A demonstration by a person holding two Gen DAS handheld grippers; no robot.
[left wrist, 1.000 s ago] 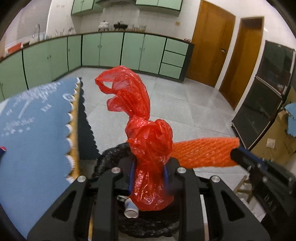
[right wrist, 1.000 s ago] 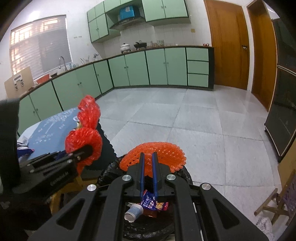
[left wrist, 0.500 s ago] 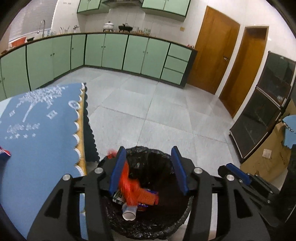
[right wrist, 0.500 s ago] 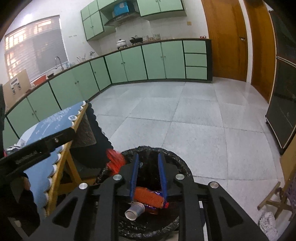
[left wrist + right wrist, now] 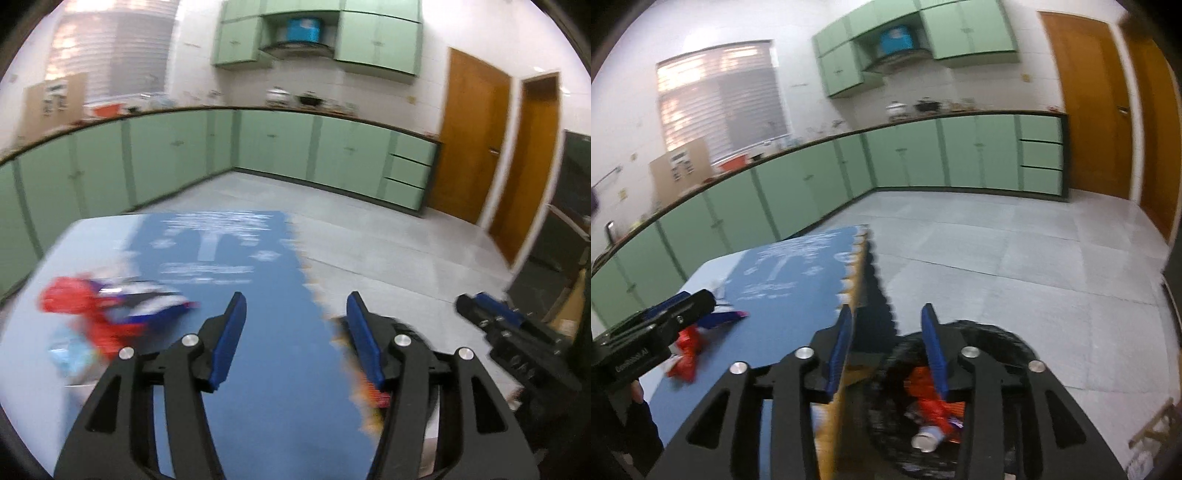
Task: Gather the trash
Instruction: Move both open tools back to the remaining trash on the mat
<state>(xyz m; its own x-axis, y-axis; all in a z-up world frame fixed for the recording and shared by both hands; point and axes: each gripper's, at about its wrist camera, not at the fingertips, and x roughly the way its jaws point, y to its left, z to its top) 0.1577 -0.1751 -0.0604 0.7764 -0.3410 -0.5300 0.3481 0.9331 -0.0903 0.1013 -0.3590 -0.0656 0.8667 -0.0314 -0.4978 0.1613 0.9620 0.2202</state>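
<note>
Trash [image 5: 110,314] lying on the left side of the desk [image 5: 273,332], red and blue-white wrappers in a blurry heap, maybe something pale blue beside it, too smeared to call. Left gripper [image 5: 293,317] hovering over the blue cloth just right of that heap, fingers [image 5: 231,332] wide apart, nothing in them. Further right, off the desk edge, black-bagged bin [image 5: 1015,343] on the floor with red plastic, wrappers and a small white cup already inside. Right gripper [image 5: 888,339] above the gap between desk edge and bin, fingers apart too, empty. So looks like the between-loads step: reaching for the next piece. Next up, probably swing the left one over to the wrappers, drop low onto the cloth, pinch one crinkly edge without snagging the cloth, then carry it right to the bin.
</note>
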